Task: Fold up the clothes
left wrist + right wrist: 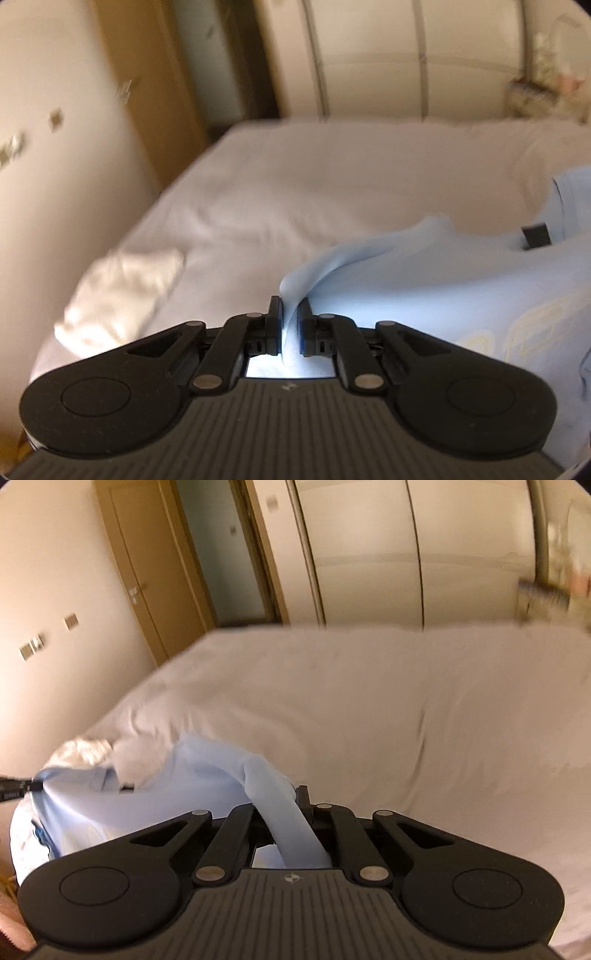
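A light blue T-shirt point(443, 288) with a pale yellow print hangs stretched between my two grippers over a white bed point(295, 184). My left gripper point(290, 304) is shut on one edge of the shirt. In the right wrist view the same shirt point(207, 771) runs off to the left, and my right gripper point(286, 794) is shut on a bunched fold of it; the cloth hides the left finger. The left gripper's tip point(14, 788) shows at the far left edge, pinching the shirt. A dark neck label point(535, 236) shows inside the collar.
The bed point(406, 720) fills the middle of both views. A crumpled white cloth point(122, 288) lies at its left corner. A wooden door point(147, 572) and white wardrobe doors point(369, 554) stand behind. Some patterned items point(546, 594) sit at the far right.
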The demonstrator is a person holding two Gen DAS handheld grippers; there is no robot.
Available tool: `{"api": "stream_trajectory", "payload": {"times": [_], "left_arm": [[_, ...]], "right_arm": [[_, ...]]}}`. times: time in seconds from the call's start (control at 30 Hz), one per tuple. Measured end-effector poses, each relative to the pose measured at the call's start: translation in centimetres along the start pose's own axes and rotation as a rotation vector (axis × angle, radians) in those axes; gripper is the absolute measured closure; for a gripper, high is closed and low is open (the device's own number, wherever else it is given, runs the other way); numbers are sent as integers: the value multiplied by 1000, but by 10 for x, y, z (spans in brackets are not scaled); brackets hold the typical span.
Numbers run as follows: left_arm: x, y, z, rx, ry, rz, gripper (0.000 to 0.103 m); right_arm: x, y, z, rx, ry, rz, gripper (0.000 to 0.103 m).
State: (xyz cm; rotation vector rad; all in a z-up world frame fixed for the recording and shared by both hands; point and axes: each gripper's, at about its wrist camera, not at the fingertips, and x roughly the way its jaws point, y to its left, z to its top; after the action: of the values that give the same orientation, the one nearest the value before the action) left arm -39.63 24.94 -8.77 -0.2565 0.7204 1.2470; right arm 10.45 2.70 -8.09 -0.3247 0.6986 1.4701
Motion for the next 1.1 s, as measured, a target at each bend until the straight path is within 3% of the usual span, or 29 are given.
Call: {"api": "stream_trajectory", "payload": {"times": [0.2, 0.3, 0.4, 0.6, 0.77, 0.87, 0.97, 1.07, 1.1], "left_arm": [[-83, 26, 41, 132, -200, -137, 95], [-127, 39, 55, 147, -298, -177, 95], [-160, 50, 63, 152, -362, -167, 95], [-228, 66, 84, 93, -477, -145, 95], [-246, 67, 113, 93, -545, -141, 95], [-227, 65, 136, 99, -538, -167, 95], [-160, 54, 164, 101, -473, -223, 94], [-53, 27, 192, 112, -347, -263, 88], [-9, 12, 197, 117, -300, -242, 86]], "right_arm": [[-107, 31, -5, 44, -120, -64, 102], [-153, 51, -11, 46, -182, -82, 102], [-191, 68, -8, 10, -237, -70, 102], [-246, 84, 0, -56, -311, 34, 102], [-268, 78, 20, -88, -347, 96, 102], [-270, 70, 32, -88, -351, 114, 101], [-235, 50, 58, -77, -311, 81, 102], [-165, 20, 87, -16, -240, 15, 101], [-133, 7, 96, 25, -211, -5, 101]]}}
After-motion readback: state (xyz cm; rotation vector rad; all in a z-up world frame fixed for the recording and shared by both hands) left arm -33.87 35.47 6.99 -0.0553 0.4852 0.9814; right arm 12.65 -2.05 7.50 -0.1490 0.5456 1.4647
